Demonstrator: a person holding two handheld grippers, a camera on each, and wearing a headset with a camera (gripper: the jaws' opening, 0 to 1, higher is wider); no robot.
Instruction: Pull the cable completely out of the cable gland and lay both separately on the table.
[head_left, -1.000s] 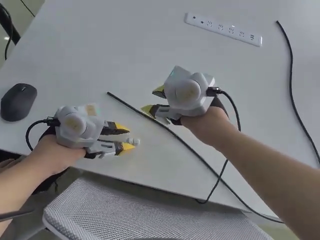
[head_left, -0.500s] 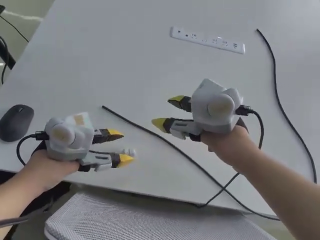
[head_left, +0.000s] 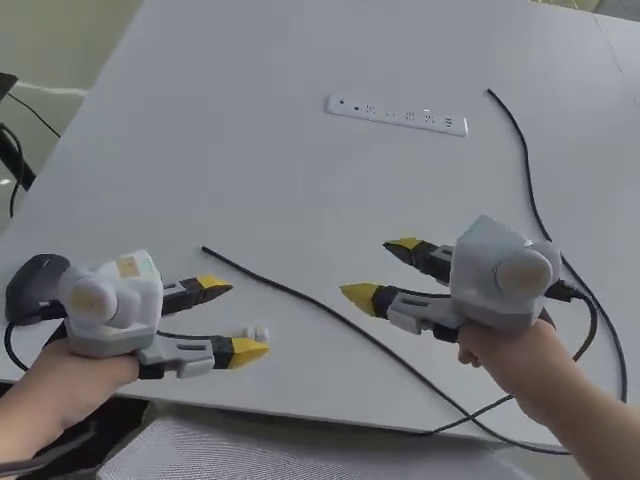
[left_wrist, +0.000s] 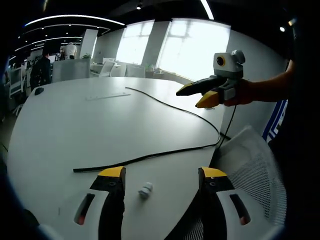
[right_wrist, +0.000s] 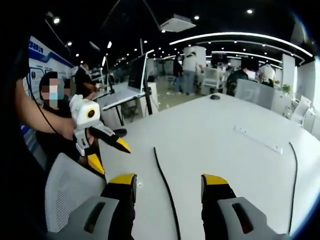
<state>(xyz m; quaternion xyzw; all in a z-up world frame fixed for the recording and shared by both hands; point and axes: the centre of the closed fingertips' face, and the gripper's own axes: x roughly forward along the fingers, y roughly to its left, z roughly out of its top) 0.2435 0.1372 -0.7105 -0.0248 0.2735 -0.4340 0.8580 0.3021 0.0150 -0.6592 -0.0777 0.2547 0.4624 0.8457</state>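
Note:
The small white cable gland (head_left: 257, 332) lies on the white table (head_left: 250, 180) near its front edge, apart from the black cable (head_left: 330, 310). The cable runs loose from mid-table to the front right edge. My left gripper (head_left: 232, 318) is open, its yellow tips just left of the gland and holding nothing. In the left gripper view the gland (left_wrist: 145, 190) sits between my tips, with the cable (left_wrist: 145, 159) beyond. My right gripper (head_left: 380, 268) hovers open above the cable's right part. In the right gripper view the cable (right_wrist: 165, 185) runs between my open jaws.
A white power strip (head_left: 395, 113) lies at the far side. A second black cable (head_left: 520, 170) curves along the right. A dark mouse (head_left: 30, 280) sits at the left edge. A mesh chair back (right_wrist: 70, 190) stands under the front edge.
My right gripper has moved to the right, away from the cable's left end. The left gripper stays beside the gland. The head camera has shifted too.

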